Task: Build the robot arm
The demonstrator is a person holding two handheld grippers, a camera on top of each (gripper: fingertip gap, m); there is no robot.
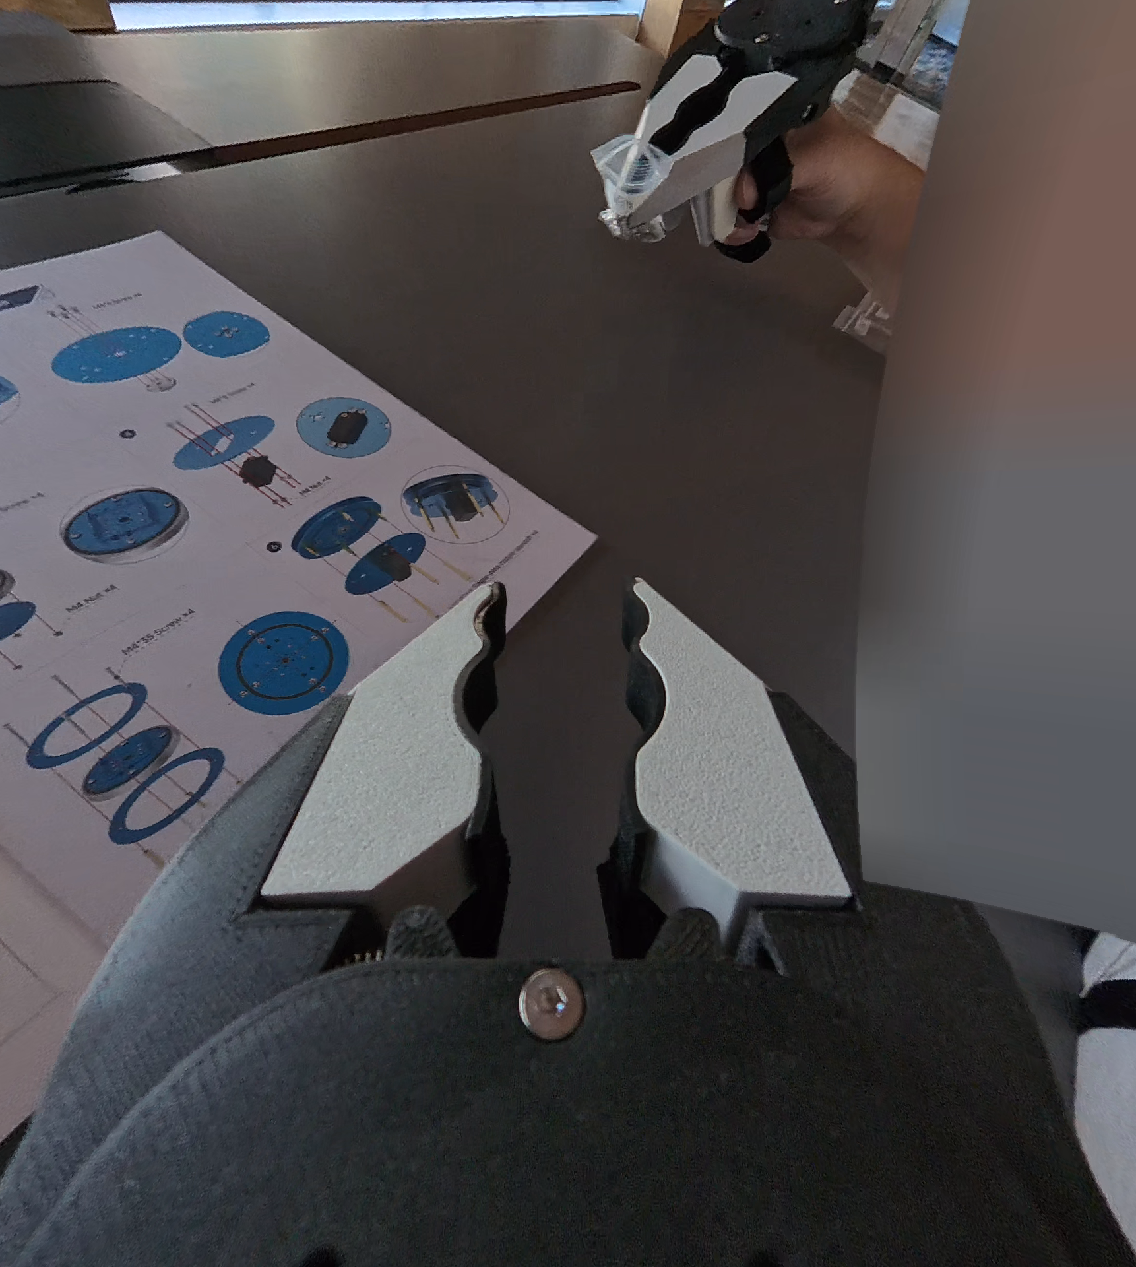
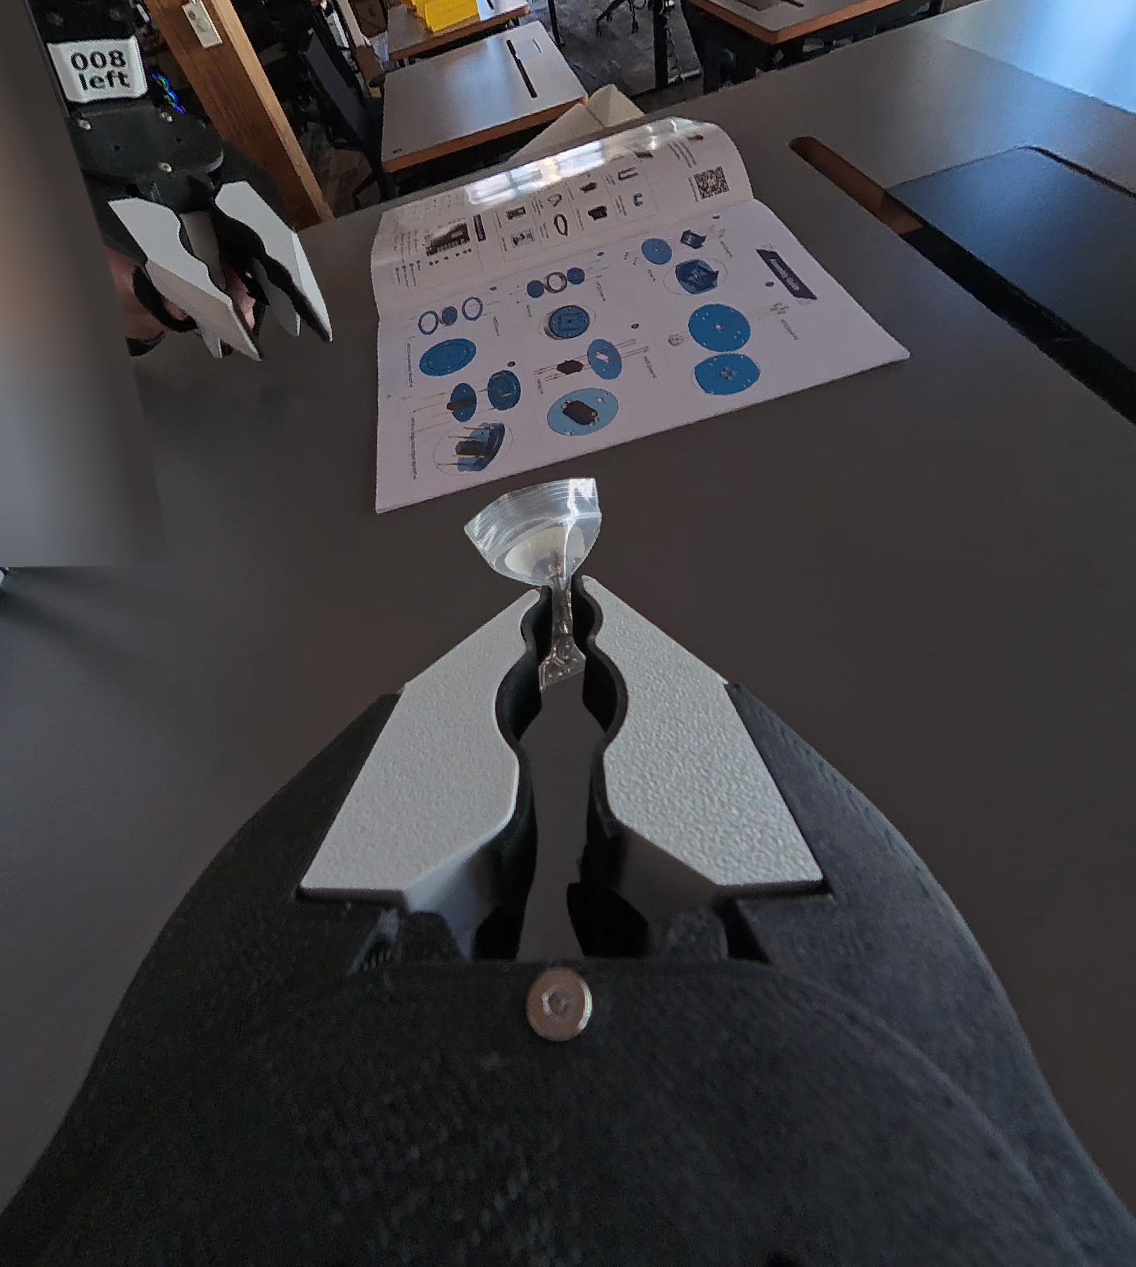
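My right gripper point(image 2: 560, 595) is shut on a small clear plastic bag point(image 2: 532, 529) with small metal parts in it, held above the dark table point(image 2: 826, 617). The bag's open top flares out past the fingertips. The same gripper point(image 1: 634, 206) and bag point(image 1: 627, 171) show at the upper right of the left wrist view, held in a hand. My left gripper point(image 1: 564, 591) is open and empty above the table, by the corner of a printed sheet point(image 1: 209, 548) of blue diagrams. The left gripper also shows in the right wrist view point(image 2: 284, 339), at the upper left.
The printed sheet point(image 2: 586, 329) lies flat on the table beyond the bag. A black panel point(image 2: 1065, 274) sits at the table's right, with a slot point(image 2: 839, 171) beside it. More tables point(image 2: 483, 89) and a wooden post point(image 2: 243, 103) stand behind. The grippers' ends are close to 25 centimeters from one another.
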